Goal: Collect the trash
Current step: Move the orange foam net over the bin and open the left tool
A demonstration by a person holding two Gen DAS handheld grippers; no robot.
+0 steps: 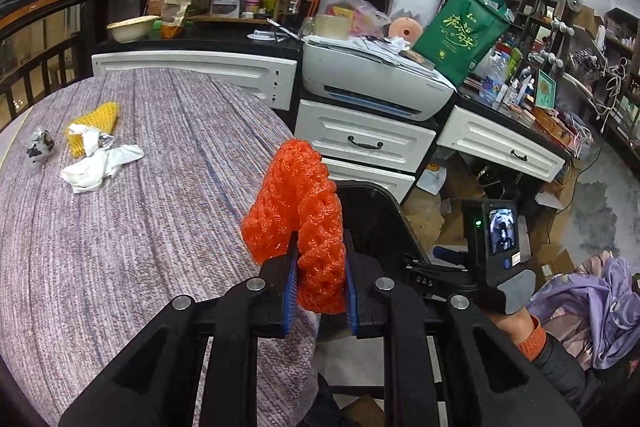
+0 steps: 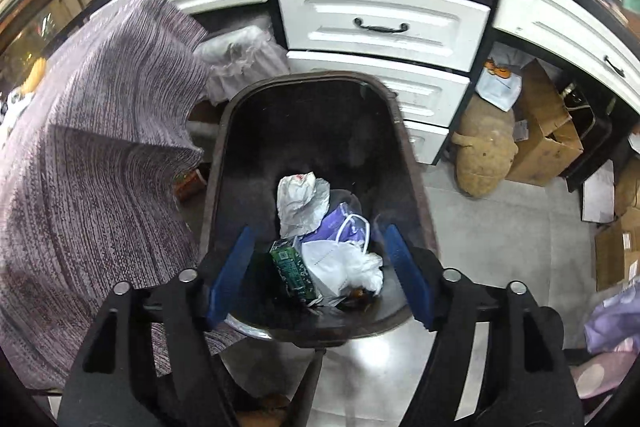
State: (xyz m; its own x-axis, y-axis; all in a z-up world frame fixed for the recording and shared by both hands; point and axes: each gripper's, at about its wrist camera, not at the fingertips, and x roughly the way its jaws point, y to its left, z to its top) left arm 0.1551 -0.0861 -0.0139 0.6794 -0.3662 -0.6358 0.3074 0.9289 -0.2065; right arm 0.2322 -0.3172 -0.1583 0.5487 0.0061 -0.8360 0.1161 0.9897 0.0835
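My left gripper [image 1: 320, 259] is shut on an orange foam net [image 1: 298, 199], held over the right edge of the cloth-covered table [image 1: 160, 227]. On the table's far left lie a yellow foam net [image 1: 96, 123], a crumpled white tissue [image 1: 100, 167] and a small crumpled wrapper [image 1: 40, 149]. My right gripper [image 2: 320, 267] hangs open over a black trash bin [image 2: 224, 131], nothing between its fingers. Inside the bin lie a silver wrapper [image 2: 300, 203], a white face mask [image 2: 344, 263], a green carton [image 2: 294, 271] and a purple packet [image 2: 344, 223]. The other gripper's body [image 1: 496, 239] shows beside the bin in the left wrist view.
White drawers [image 2: 380, 23] and a printer [image 1: 372, 83] stand behind the bin. Cardboard boxes [image 2: 544, 131] and a tan sack [image 2: 484, 151] sit on the floor to the right. A green bag [image 1: 460, 31] and cluttered shelves line the back. Purple fabric [image 1: 592, 299] lies at the right.
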